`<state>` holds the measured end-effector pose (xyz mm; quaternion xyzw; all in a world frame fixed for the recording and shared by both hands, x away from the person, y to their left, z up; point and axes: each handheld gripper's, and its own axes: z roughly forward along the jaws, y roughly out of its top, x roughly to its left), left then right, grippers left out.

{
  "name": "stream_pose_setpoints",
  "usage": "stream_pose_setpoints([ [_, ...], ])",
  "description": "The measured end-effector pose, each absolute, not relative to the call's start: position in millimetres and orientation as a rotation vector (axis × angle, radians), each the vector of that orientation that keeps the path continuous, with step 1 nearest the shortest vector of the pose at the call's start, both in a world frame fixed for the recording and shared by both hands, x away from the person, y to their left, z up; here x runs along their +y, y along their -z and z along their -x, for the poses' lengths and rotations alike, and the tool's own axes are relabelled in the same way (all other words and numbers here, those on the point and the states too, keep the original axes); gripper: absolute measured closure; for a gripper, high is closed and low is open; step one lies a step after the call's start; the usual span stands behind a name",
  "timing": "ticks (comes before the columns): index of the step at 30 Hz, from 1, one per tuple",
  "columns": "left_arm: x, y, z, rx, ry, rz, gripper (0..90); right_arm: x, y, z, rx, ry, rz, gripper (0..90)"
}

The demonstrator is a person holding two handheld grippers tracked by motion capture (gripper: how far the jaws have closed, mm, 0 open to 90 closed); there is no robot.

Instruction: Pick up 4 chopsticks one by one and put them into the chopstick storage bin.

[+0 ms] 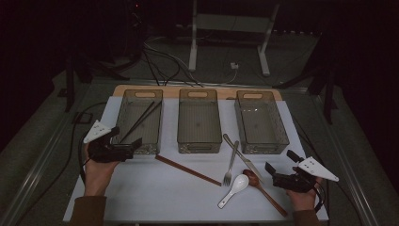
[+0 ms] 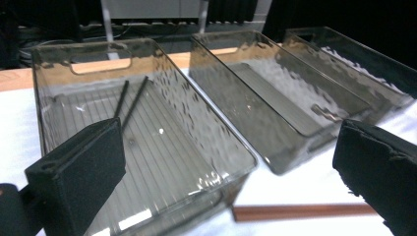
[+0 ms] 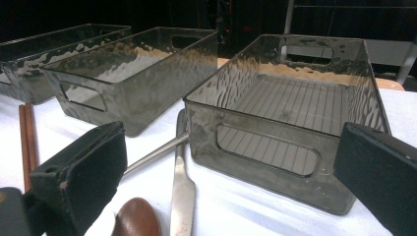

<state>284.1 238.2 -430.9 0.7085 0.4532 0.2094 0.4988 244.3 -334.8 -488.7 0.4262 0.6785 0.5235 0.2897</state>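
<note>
Brown chopsticks [image 1: 187, 170] lie on the white table [image 1: 155, 197], just in front of the left bin [image 1: 139, 118], which already holds a black pair [image 1: 141, 120]. Left gripper [image 1: 126, 141] hovers near that bin, jaws spread, empty. Right gripper [image 1: 277, 172] sits released beside the wooden spoon [image 1: 263, 187]. Sorting step looks like between picks; next the left should drop onto the brown chopsticks and pinch both.

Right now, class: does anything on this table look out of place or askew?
Yes. The fork and knife lie crossed, and the brown chopsticks lie slanted on the cloth while the black pair sits in the left bin.
</note>
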Motion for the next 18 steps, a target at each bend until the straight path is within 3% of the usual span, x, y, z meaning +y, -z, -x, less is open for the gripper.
stream_pose_setpoints([
  [11,239.0,442.6,-256.6,1.066,-0.511,-1.739,0.8,-320.9,467.1,-253.6,1.846,-1.429,-1.137,0.0],
  [18,244.7,452.3,-250.8,1.092,-0.561,-1.664,0.8,-303.4,444.5,-266.2,1.903,-1.5,-1.089,0.0],
])
